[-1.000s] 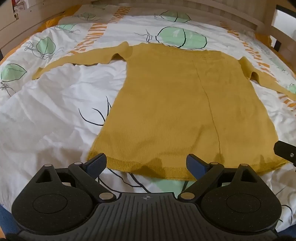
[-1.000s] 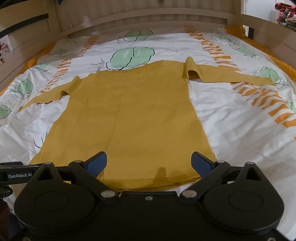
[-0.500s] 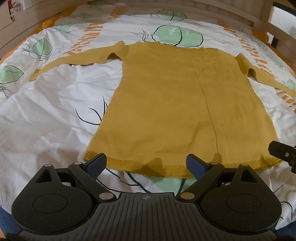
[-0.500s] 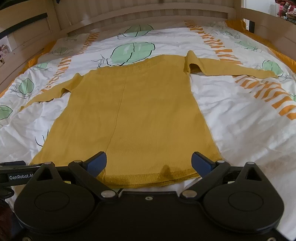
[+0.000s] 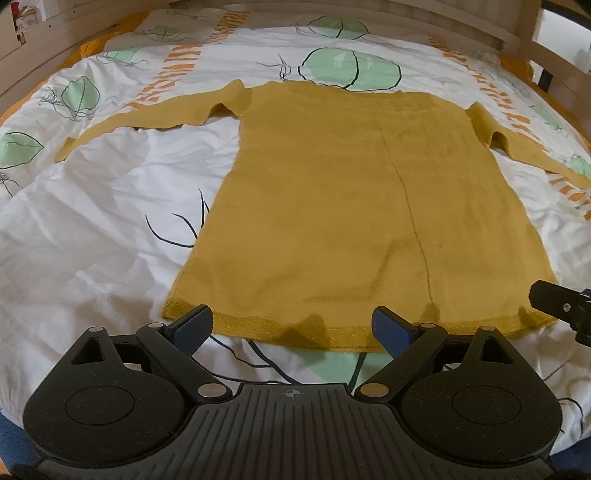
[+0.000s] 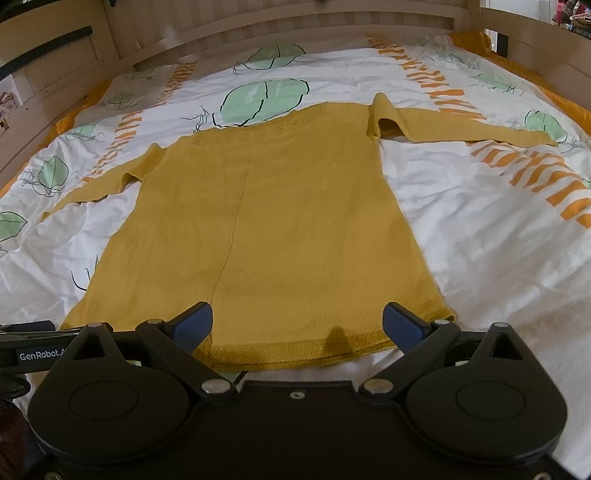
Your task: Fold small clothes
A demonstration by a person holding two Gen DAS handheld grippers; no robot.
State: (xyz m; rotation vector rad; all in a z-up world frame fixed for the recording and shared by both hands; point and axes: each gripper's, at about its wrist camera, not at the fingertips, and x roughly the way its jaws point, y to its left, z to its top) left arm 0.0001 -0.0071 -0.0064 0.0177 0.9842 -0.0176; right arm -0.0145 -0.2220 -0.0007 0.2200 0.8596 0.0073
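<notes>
Lying flat on the white leaf-and-orange-stripe printed bedspread (image 5: 92,236), the mustard-yellow knitted long-sleeved sweater (image 5: 351,206) has both sleeves spread out sideways and its hem nearest the person. The left gripper (image 5: 291,326) hangs just over the hem's left half, blue-padded fingers (image 5: 194,326) spread wide and holding nothing. The right gripper (image 6: 297,325) hovers at the hem's right half, equally wide apart and empty (its tip also pokes into the left view's edge). A pale wooden bed frame (image 6: 258,22) surrounds the bedding.
</notes>
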